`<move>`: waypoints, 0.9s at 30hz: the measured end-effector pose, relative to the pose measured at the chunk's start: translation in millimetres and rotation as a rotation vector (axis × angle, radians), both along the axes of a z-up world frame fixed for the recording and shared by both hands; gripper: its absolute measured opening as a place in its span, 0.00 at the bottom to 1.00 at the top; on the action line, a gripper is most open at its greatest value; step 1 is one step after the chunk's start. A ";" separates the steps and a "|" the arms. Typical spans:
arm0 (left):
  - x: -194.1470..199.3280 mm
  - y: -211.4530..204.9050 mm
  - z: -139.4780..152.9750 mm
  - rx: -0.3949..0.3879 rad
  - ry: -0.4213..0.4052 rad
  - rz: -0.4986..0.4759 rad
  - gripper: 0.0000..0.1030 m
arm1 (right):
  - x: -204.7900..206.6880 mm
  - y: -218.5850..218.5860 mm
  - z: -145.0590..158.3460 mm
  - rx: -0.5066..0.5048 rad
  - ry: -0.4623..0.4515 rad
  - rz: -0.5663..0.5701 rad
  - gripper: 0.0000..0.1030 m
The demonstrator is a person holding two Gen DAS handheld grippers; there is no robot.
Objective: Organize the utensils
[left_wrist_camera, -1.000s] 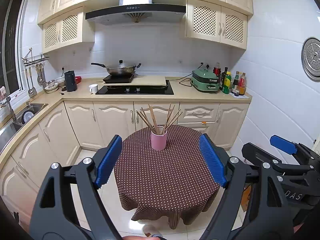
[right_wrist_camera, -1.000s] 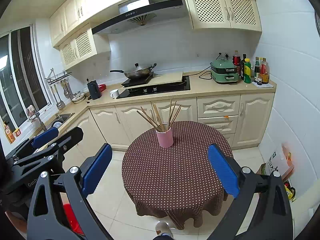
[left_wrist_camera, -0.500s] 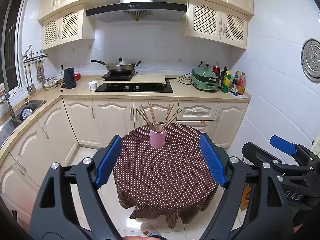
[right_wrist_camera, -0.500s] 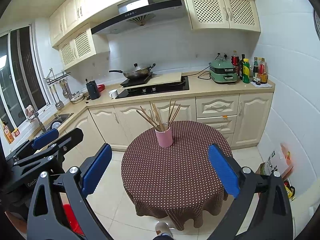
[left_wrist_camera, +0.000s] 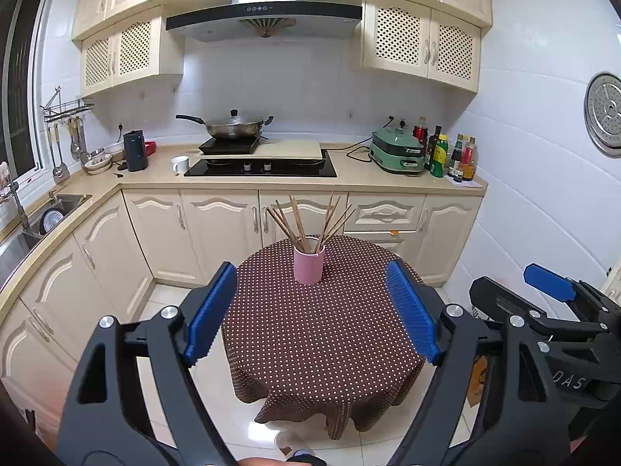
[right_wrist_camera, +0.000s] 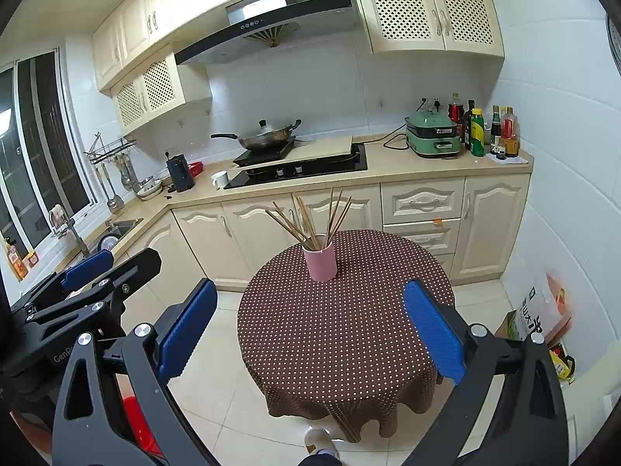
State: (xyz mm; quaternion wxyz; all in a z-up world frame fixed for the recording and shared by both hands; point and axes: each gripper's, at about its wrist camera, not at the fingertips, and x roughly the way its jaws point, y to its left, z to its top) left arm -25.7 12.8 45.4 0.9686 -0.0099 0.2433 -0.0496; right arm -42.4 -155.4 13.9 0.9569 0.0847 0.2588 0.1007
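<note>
A pink cup (left_wrist_camera: pixel 308 265) stands on a round table with a brown dotted cloth (left_wrist_camera: pixel 322 334). Several wooden chopsticks (left_wrist_camera: pixel 306 221) stand fanned out in the cup. The cup (right_wrist_camera: pixel 320 258) and chopsticks (right_wrist_camera: pixel 310 219) also show in the right wrist view. My left gripper (left_wrist_camera: pixel 312 310) is open and empty, held well short of the table's near edge. My right gripper (right_wrist_camera: pixel 310 326) is open and empty too, at about the same distance. Each gripper shows at the side of the other's view.
A kitchen counter (left_wrist_camera: pixel 388 180) with a hob, a wok (left_wrist_camera: pixel 233 126), a white mug (left_wrist_camera: pixel 180 164) and bottles (left_wrist_camera: pixel 454 155) runs behind the table. A sink (left_wrist_camera: pixel 50 213) is at the left. A red bucket (right_wrist_camera: pixel 137 423) and bags (right_wrist_camera: pixel 543 318) sit on the floor.
Both views have tilted up slightly, so the table and cup sit a little lower in frame. Both grippers stay open.
</note>
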 end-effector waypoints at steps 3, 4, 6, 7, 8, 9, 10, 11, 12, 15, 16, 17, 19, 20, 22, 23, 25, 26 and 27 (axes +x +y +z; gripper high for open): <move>-0.5 -0.9 -1.1 0.016 -0.010 0.000 0.76 | 2.5 -0.4 -0.2 -0.010 0.001 -0.006 0.91; -0.4 -1.5 -0.9 0.023 -0.014 0.000 0.76 | 2.9 -1.4 -0.6 -0.011 0.001 -0.008 0.91; -0.7 -2.0 -1.1 0.022 -0.015 -0.003 0.76 | 2.9 -2.3 -0.7 -0.007 0.000 -0.010 0.91; -0.6 -2.6 -1.1 0.019 -0.014 -0.005 0.76 | 3.2 -2.8 -0.7 -0.005 0.001 -0.009 0.91; -0.3 -2.9 -0.9 0.018 -0.016 -0.007 0.76 | 3.6 -3.4 -0.6 -0.005 0.001 -0.010 0.91; -0.3 -3.7 -1.0 0.021 -0.018 -0.006 0.76 | 3.3 -4.0 -0.8 -0.006 0.000 -0.012 0.91; -0.2 -4.6 -0.7 0.024 -0.020 -0.005 0.76 | 3.5 -4.4 -0.6 -0.008 -0.001 -0.013 0.91; -0.5 -5.4 -1.0 0.025 -0.020 -0.004 0.76 | 3.5 -4.0 -0.5 -0.008 -0.001 -0.013 0.91; -0.7 -5.9 -0.9 0.025 -0.021 -0.003 0.76 | 2.7 -3.2 -0.7 -0.007 0.000 -0.012 0.91; -2.2 -5.9 -1.2 0.024 -0.023 -0.001 0.76 | 1.5 -2.5 -1.0 -0.008 -0.001 -0.009 0.91; -2.7 -5.9 -1.7 0.025 -0.024 0.000 0.76 | 1.5 -2.3 -0.9 -0.009 -0.001 -0.008 0.91; -1.9 -6.0 -1.6 0.024 -0.024 0.000 0.76 | 2.0 -2.7 -1.0 -0.010 -0.002 -0.009 0.91; -1.3 -6.3 -1.8 0.020 -0.020 0.002 0.76 | 2.3 -3.1 -1.1 -0.009 -0.001 -0.008 0.91; -1.4 -5.7 -1.9 0.019 -0.020 0.001 0.76 | 2.8 -3.1 -1.3 -0.008 0.000 -0.006 0.91; -1.3 -5.0 -2.3 0.019 -0.019 0.002 0.76 | 3.7 -2.7 -1.5 -0.008 0.002 -0.003 0.91; -1.5 -5.4 -2.3 0.023 -0.019 0.007 0.76 | 4.1 -2.4 -1.6 -0.009 0.003 -0.003 0.91; -3.5 -5.4 -2.7 0.030 -0.025 0.009 0.76 | 5.7 -3.2 -1.6 -0.008 0.004 -0.002 0.91; -3.6 -5.6 -2.5 0.032 -0.028 0.007 0.76 | 6.6 -3.5 -1.6 -0.005 0.006 -0.002 0.91; -2.7 -5.2 -2.4 0.031 -0.026 0.005 0.76 | 6.9 -3.7 -1.8 -0.002 0.007 -0.002 0.91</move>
